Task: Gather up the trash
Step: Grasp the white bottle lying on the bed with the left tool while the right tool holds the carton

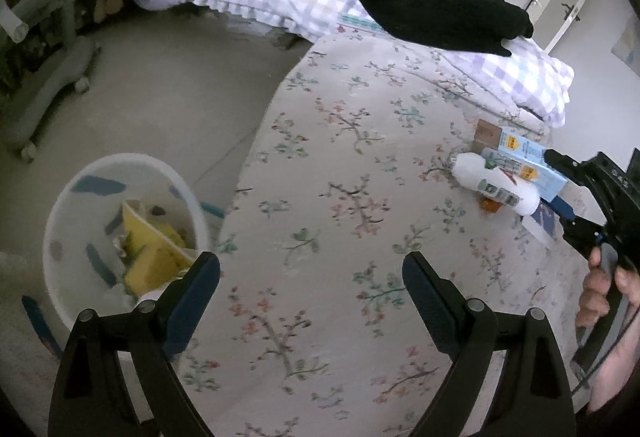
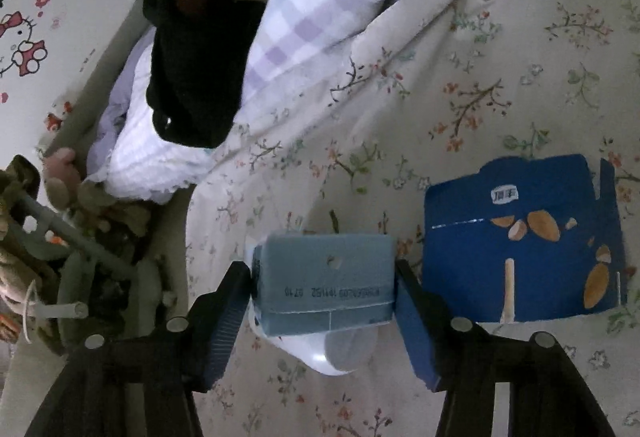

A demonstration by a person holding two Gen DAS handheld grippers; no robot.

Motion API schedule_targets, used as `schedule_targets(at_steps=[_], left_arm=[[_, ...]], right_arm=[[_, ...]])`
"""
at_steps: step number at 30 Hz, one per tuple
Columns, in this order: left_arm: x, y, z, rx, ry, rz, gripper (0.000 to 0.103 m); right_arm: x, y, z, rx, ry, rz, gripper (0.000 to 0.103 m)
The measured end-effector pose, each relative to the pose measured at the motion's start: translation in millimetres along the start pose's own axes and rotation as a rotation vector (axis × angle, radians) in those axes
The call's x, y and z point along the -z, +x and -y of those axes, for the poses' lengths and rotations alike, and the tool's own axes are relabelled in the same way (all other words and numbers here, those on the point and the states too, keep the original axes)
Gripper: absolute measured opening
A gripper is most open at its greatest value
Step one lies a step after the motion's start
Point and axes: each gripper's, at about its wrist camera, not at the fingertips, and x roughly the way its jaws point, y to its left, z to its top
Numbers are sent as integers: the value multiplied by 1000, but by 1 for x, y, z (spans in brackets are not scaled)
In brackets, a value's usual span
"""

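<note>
A: In the left wrist view, what is seen of the left claw [image 1: 311, 279]?

B: Its jaws are spread wide with nothing between them, above the flowered bedspread [image 1: 360, 165]. The white bin [image 1: 60, 237], already holding yellow packaging, is found on the floor just left of it. The trash lies well apart, toward the right edge: a light-blue carton [image 1: 532, 161] with its long axis running obliquely down to the right, and a white bottle [image 1: 496, 185] lying beside it. The right claw [image 1: 560, 189] is shown at that pile, so the right hand is clearly nearer.

A: And from the right wrist view?

B: The light-blue carton [image 2: 326, 279] is framed end-on directly between the right claw [image 2: 322, 301] pads, which appear pressed against its two sides; it is judged gripped. A printed code is seen on the end face, upside down; only "07:10" is made out with any confidence. The white bottle [image 2: 320, 351] lies beneath. A flattened dark-blue box [image 2: 520, 237] with pictured nuts lies just right; its small white label cannot be read.
</note>
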Motion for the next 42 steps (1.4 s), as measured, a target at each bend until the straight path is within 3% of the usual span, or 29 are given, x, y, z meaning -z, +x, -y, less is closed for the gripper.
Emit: schedule_targets(at_steps=[7, 15, 20, 27, 31, 34, 42], left_arm=[[-21, 15, 51, 22, -7, -16, 94], [-52, 54, 129, 93, -101, -94, 92], [-62, 85, 154, 72, -173, -138, 92], [-68, 114, 161, 87, -264, -198, 81], [-64, 110, 156, 103, -252, -190, 56], [-60, 101, 148, 170, -233, -183, 45], [-50, 58, 120, 275, -134, -118, 40]], right_arm=[[-16, -61, -4, -48, 8, 87, 58], [-27, -123, 31, 74, 42, 167, 58], [-34, -147, 65, 119, 77, 185, 58], [-42, -160, 93, 144, 98, 178, 58], [-44, -157, 96, 149, 88, 163, 58], [-43, -156, 94, 150, 76, 156, 58], [-35, -156, 70, 99, 64, 127, 58]])
